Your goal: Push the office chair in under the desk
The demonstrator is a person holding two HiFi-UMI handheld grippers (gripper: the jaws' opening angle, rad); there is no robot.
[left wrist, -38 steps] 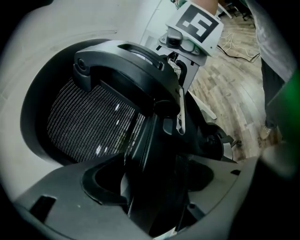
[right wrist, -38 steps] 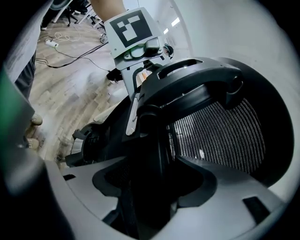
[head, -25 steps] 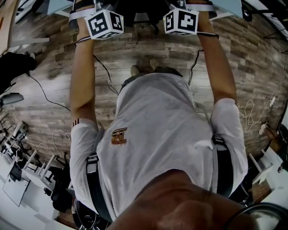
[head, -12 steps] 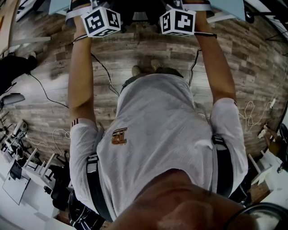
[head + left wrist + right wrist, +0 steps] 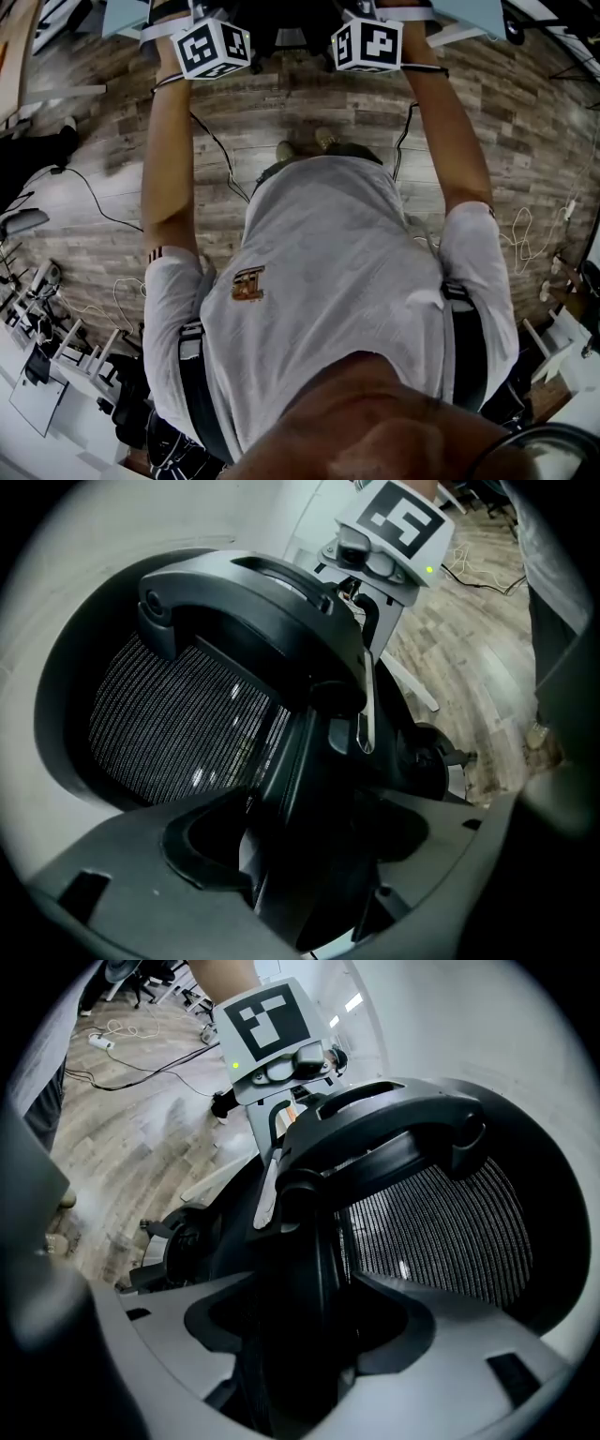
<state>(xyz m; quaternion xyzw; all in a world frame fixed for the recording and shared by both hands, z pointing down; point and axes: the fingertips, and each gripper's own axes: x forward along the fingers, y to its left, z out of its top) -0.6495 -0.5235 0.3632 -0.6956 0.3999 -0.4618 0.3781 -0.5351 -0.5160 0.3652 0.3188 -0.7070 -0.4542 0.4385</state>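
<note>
Floor (image 5: pixel 309 103): wood plank, in an open office room. Chair (image 5: pixel 187 714): black, with a mesh back in a moulded frame, directly ahead of the person. Left gripper (image 5: pixel 309 846) and right gripper (image 5: pixel 305 1326): each has its jaws closed on the chair's back frame. Cables (image 5: pixel 211 141) trail on the floor behind the chair. The person's shoes (image 5: pixel 305 145) stand near it.

The person wears a pale grey short-sleeved T-shirt (image 5: pixel 328 272) with a small brown and orange badge (image 5: pixel 247 284) on the chest. Black straps (image 5: pixel 466 347) go over the shoulders. Thin dark bands (image 5: pixel 427 70) ring the wrists, and the shoes (image 5: pixel 284 150) are pale. The left tongs (image 5: pixel 309 855) and right tongs (image 5: pixel 300 1335) are grey plastic, each with a white cube (image 5: pixel 214 49) marked with black squares.
</note>
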